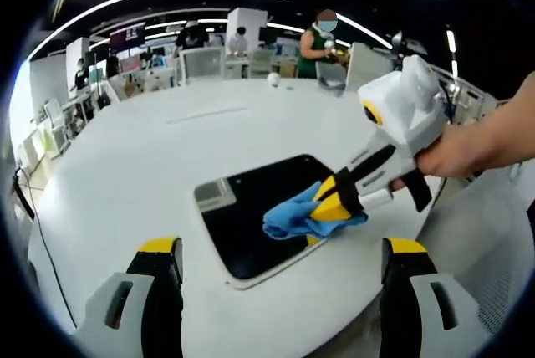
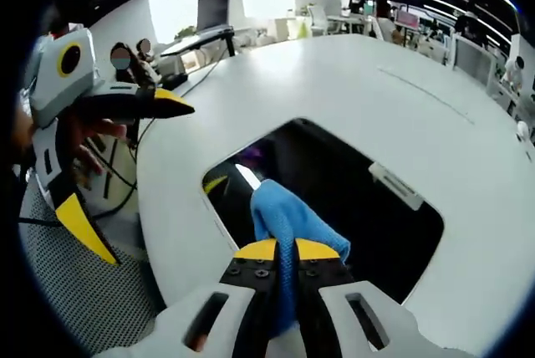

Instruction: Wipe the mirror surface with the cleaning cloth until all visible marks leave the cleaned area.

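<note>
A dark rectangular mirror [image 1: 251, 216] [image 2: 351, 199] with a pale frame lies flat on the round white table [image 1: 150, 157] [image 2: 351, 82]. A blue cleaning cloth [image 1: 292, 217] [image 2: 288, 220] rests bunched on the mirror's near side. My right gripper [image 1: 334, 203] [image 2: 285, 251] is shut on the cloth and presses it against the glass. My left gripper [image 1: 280, 249] [image 2: 125, 153] stands open above the table's near edge, apart from the mirror, with nothing between its jaws. A small pale tag [image 1: 214, 194] [image 2: 395, 186] sits at one end of the mirror.
A person's hand [image 1: 447, 153] holds the right gripper. Desks, chairs, monitors and several people [image 1: 322, 40] stand beyond the table's far edge. A small white ball [image 1: 273, 79] lies at the table's far side. Cables and a mesh chair [image 2: 92, 291] are off the table's edge.
</note>
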The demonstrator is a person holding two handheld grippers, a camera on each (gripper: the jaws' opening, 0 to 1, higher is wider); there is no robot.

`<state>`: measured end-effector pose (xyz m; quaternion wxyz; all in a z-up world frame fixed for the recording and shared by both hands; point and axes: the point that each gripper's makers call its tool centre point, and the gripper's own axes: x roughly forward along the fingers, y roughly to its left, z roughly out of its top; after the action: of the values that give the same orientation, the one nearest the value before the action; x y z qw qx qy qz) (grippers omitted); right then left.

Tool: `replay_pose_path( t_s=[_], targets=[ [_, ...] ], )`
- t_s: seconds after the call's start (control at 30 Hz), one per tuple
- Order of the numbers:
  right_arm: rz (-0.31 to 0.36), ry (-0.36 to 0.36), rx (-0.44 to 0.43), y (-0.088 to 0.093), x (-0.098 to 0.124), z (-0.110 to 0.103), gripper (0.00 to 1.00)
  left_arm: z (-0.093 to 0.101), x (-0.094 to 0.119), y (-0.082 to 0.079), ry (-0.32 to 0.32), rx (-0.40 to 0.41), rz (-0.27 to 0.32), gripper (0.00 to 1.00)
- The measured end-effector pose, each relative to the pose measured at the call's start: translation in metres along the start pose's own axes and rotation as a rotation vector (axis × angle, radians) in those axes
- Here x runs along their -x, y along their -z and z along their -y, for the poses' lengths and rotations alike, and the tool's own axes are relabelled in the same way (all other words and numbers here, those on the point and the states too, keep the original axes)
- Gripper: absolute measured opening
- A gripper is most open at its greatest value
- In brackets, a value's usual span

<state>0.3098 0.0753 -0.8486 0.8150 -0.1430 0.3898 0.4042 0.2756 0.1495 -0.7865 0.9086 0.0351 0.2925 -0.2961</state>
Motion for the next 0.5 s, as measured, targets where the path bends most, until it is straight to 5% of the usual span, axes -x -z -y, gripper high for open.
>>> replay_pose_path(
  t_s=[0.2,0.5],
  targets=[
    [0.005,0.008,-0.016,-0.005,-0.003,0.008,0.02,0.006,-0.006,-0.009,0.011,0.007,0.013,0.99],
    [0.007,0.007,-0.014,-0.009,-0.006,0.016,0.02,0.003,-0.007,0.011,0.014,0.005,-0.018,0.99]
  ],
)
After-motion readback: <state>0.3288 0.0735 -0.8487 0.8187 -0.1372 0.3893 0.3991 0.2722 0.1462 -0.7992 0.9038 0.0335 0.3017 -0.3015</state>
